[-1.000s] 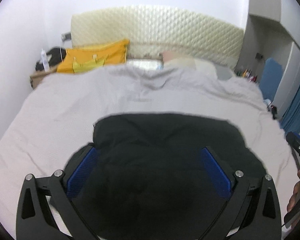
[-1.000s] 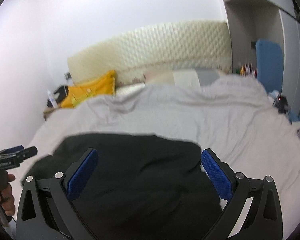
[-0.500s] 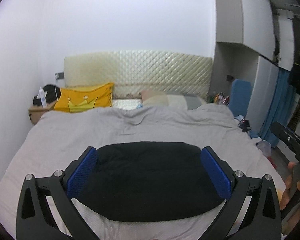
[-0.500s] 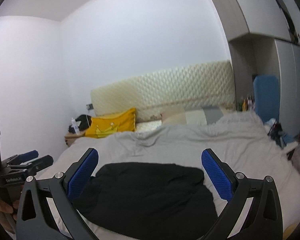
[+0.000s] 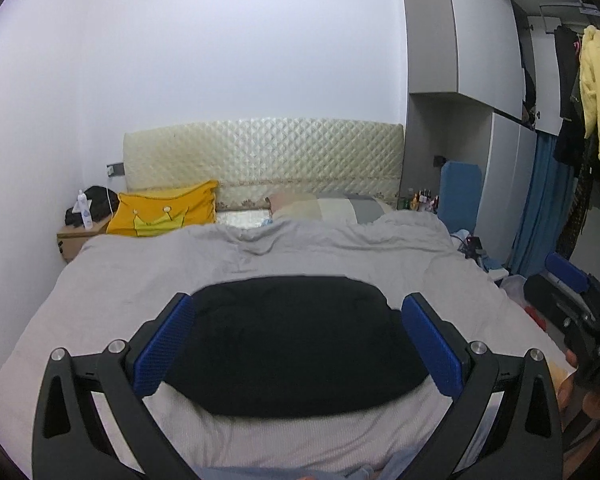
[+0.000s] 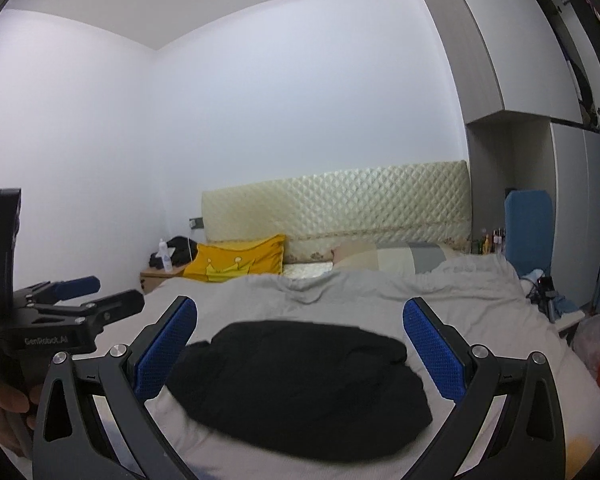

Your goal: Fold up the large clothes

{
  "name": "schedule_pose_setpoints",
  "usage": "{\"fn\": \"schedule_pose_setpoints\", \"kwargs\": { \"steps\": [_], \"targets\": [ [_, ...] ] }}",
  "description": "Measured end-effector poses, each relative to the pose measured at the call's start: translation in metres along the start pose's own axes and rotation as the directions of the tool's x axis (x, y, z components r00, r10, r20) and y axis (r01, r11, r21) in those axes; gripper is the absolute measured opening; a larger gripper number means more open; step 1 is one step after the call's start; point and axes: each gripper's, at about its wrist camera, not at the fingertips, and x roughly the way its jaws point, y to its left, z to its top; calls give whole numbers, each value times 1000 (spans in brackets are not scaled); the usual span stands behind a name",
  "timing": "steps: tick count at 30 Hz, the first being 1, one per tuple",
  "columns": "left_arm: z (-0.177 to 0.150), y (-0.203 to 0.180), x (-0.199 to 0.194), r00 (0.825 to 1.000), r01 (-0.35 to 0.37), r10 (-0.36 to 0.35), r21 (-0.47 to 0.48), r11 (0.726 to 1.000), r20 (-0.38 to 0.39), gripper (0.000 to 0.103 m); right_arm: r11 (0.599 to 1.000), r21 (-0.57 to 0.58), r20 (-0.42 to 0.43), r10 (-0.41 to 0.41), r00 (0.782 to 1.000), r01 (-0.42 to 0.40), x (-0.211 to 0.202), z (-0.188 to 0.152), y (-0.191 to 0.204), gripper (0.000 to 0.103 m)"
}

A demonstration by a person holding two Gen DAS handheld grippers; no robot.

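A black garment lies folded in a compact rounded pile on the grey bedspread near the foot of the bed; it also shows in the right wrist view. My left gripper is open and empty, held back above the garment, not touching it. My right gripper is open and empty too, also held back from it. The right gripper shows at the right edge of the left view. The left gripper shows at the left of the right view.
A quilted cream headboard, a yellow pillow and striped pillows lie at the bed's far end. A nightstand stands far left. Wardrobes, a blue chair, hanging clothes and floor clutter stand right.
Both grippers have pulled back and up from the black garment. It now looks smaller and lies wholly in view on the bed.
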Motion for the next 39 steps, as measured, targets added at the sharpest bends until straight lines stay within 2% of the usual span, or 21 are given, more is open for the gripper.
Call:
{"fn": "schedule_pose_setpoints", "kwargs": {
  "steps": [7, 14, 18, 24, 39],
  "targets": [
    [-28, 2, 9, 997, -2, 0, -27, 1000, -71, 103, 1000, 14, -51, -18, 999, 19, -9, -30, 5, 103],
    [-51, 4, 12, 995, -28, 23, -43, 999, -95, 103, 998, 23, -103, -50, 993, 53, -3, -59, 4, 103],
    [-58, 9, 17, 992, -41, 36, -41, 998, -118, 103, 999, 23, -132, -28, 991, 32, 4, -71, 9, 103],
    [-64, 20, 19, 989, -67, 57, -64, 996, -137, 103, 1000, 18, -166, -17, 986, 21, 15, -78, 14, 103],
    [-72, 23, 34, 981, -66, 54, -57, 996, -187, 103, 999, 11, -201, -42, 979, 45, 24, -89, 16, 103]
  ]
}}
